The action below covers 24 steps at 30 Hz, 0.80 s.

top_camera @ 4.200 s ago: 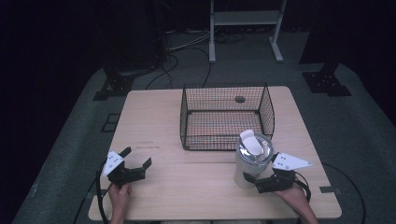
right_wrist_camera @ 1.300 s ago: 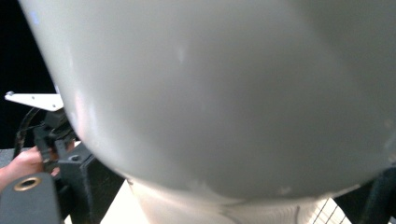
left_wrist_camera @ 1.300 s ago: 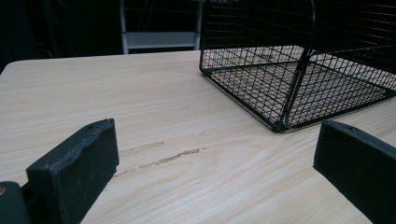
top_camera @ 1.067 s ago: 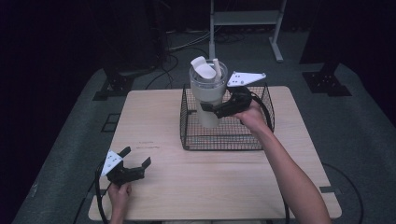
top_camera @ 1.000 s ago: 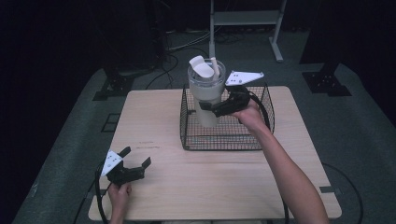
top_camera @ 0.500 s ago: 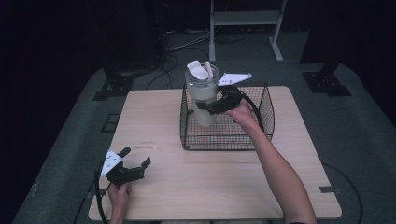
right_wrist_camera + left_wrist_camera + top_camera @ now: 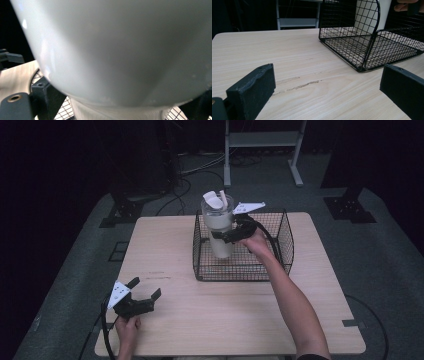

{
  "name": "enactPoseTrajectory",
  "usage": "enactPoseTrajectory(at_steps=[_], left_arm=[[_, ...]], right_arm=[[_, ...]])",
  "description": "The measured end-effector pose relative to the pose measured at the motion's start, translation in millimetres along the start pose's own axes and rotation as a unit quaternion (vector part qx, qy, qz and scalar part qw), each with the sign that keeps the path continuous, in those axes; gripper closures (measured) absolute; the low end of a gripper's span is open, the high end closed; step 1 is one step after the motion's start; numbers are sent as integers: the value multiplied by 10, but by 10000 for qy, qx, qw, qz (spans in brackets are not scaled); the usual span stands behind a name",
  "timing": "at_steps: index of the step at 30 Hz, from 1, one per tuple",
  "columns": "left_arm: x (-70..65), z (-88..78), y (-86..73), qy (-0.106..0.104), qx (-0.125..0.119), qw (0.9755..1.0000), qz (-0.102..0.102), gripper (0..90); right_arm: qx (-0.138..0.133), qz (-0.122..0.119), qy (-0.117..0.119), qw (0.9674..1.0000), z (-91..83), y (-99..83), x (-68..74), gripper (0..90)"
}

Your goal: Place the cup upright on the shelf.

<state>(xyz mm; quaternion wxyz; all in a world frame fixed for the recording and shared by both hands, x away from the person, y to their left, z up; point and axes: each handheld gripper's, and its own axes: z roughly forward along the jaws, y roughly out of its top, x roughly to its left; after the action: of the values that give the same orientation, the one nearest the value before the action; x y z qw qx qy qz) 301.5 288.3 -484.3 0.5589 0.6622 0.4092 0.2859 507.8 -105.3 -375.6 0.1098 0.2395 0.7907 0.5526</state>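
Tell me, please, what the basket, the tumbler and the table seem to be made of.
Basket: thin wire in an open grid with a dark coating, probably metal. Tumbler, held by the right tool: smooth glossy white body with soft highlights and a clear lid, likely plastic, though coated steel is possible. Table: pale matte top with visible grain, wood or wood-look laminate.

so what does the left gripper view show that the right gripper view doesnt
Left gripper view: its own open jaws apart over the bare wooden table, with the near corner of the wire basket standing on it.

Right gripper view: a close, blurred look at the white tumbler clamped between its jaws, upright over the mesh.

Both: the basket mesh, a strip of tabletop, and the tumbler, seen from the left gripper view through the basket's far wall.
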Motion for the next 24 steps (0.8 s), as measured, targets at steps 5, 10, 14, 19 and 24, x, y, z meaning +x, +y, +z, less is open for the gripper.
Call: enactPoseTrajectory(at_steps=[5, 10, 14, 19, 24], left_arm=[[15, -8, -3, -4, -32, 10000, -54, 0], [22, -14, -4, -34, -60, 10000, -71, 0], [19, -14, -5, -33, -60, 9999, -78, 0], [24, -16, -4, -33, -57, 10000, -53, 0], [25, -15, -4, -32, -74, 9999, -69, 0]], right_arm=[[136, 45, -25, 9999, 119, -85, -65, 88], [261, 59, -8, 9996, 177, -123, -78, 88], [394, 8, -84, 9992, 250, -153, -75, 87], [446, 41, -58, 9990, 295, -195, -103, 87], [552, -22, -124, 9984, 324, -236, -130, 87]])
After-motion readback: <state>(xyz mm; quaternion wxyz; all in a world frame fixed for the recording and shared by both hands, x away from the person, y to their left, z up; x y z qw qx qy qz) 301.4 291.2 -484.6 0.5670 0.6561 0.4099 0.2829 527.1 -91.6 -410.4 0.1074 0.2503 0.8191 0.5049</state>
